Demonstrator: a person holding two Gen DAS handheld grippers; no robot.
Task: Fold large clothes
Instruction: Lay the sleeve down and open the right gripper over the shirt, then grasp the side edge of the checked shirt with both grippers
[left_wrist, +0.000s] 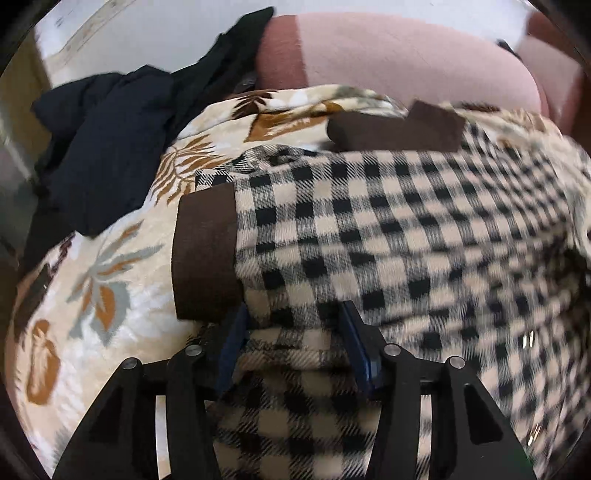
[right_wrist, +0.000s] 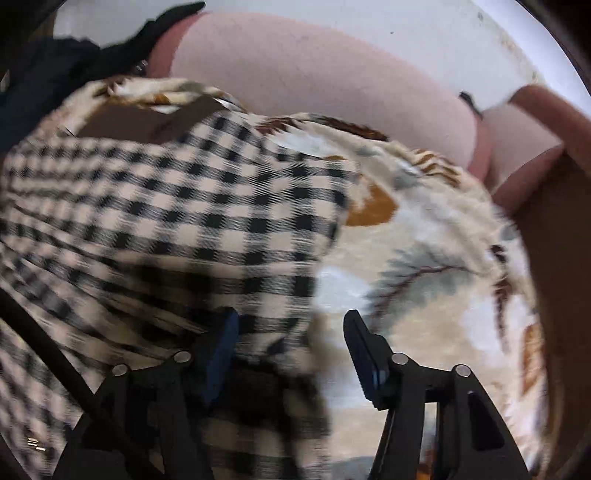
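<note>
Through the left wrist camera, the checked garment in beige and black lies spread over a leaf-printed blanket. It has a brown cuff on its left side and a brown collar at the far end. The left claw has its jaws apart, and a thick fold of the checked cloth sits between them — the blue pads touch the fabric on both sides, so the claw looks to be grasping the garment. A black garment lies crumpled at the far left, and a pink cushion stands behind the blanket.

From the right wrist camera, the same checked garment covers the left half of the view, quite blurred. The right claw is spread wide; the edge of the checked cloth hangs between its fingers, close to the left pad, while the right finger stands apart over the leaf-printed blanket — no grip is seen. The pink cushion lies beyond.
</note>
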